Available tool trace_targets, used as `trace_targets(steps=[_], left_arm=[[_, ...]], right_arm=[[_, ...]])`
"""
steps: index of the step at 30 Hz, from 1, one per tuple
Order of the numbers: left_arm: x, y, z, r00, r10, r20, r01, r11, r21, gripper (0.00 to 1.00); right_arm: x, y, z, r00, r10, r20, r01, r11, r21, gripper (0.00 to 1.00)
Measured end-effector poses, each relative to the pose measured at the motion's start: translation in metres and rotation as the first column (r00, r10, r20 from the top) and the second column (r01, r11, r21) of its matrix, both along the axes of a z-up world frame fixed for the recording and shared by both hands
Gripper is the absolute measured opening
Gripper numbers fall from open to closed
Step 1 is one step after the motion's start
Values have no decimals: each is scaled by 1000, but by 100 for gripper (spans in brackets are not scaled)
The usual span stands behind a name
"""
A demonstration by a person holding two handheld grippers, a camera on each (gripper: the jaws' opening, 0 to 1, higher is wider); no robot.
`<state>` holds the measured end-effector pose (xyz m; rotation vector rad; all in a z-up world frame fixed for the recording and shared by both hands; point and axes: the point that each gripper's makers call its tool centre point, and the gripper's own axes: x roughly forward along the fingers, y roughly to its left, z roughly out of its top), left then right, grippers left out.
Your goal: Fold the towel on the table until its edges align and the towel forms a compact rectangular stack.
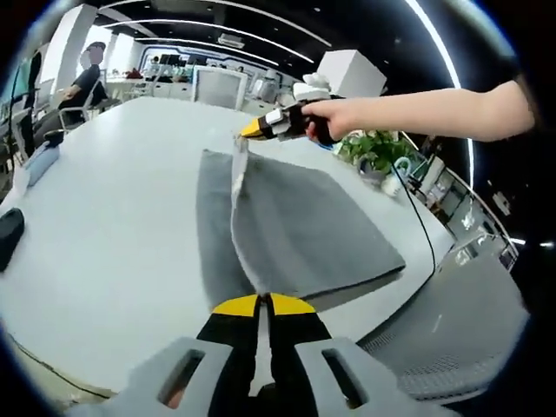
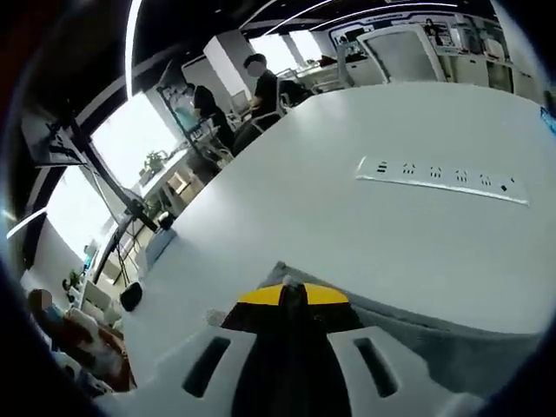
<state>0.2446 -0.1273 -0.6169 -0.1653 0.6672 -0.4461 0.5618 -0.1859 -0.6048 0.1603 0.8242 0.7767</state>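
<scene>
Left gripper view: the left claw (image 1: 259, 306) rises from the bottom edge, its two yellow-tipped jaws pressed together on the near corner of the single grey towel (image 1: 304, 234). From that pinch a raised fold of cloth runs away across the towel to the far corner, where the right claw (image 1: 252, 130) enters from the right, jaws closed on the lifted edge. A person's hand (image 1: 340, 117) grips that tool, the bare forearm stretched level from the right side of the picture. The rest of the towel lies flat on the white table (image 1: 113, 208), near its right-hand edge. One dark object (image 1: 9, 233) rests at the table's left border; what it is cannot be told. One seated person (image 1: 82, 82) shows beyond the far left end of the table, and one potted plant (image 1: 375, 148) stands past the right edge.

Right gripper view: the right claw (image 2: 292, 295) rises from the bottom, jaws shut, with a pale corner of towel (image 2: 280, 271) peeking just beyond the tips and grey cloth spreading to the lower right. One white power strip (image 2: 441, 180) lies on the table (image 2: 347, 226) well beyond the claw. Two people (image 2: 261, 87) sit at the far upper left.
</scene>
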Motion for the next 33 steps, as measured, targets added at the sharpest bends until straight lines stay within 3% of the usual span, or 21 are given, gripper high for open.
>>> trace_targets(steps=[3, 6, 13, 19, 27, 33], left_arm=[[1, 1, 1, 1000, 0, 6, 0, 1000, -6, 7], [5, 4, 3, 1000, 10, 30, -10, 1000, 0, 17], [8, 5, 8, 999, 30, 45, -29, 999, -23, 17], [16, -10, 13, 998, 4, 60, -2, 999, -32, 17], [35, -51, 25, 989, -122, 80, 124, 992, -26, 17], [47, -96, 34, 941, -320, 110, 320, 947, 20, 17]], right_arm=[[-2, -3, 0, 1000, 0, 3, 0, 1000, -3, 5], [-1, -8, 4, 1000, -20, 4, 20, 1000, 14, 3], [0, -20, 7, 1000, -25, 8, 25, 1000, 11, 4], [-4, -33, 6, 1000, -4, 6, 4, 1000, -6, 2], [-5, -66, -3, 1000, 18, 10, -17, 999, -46, 0], [-11, -110, -15, 1000, 11, 19, -8, 989, -149, 0]])
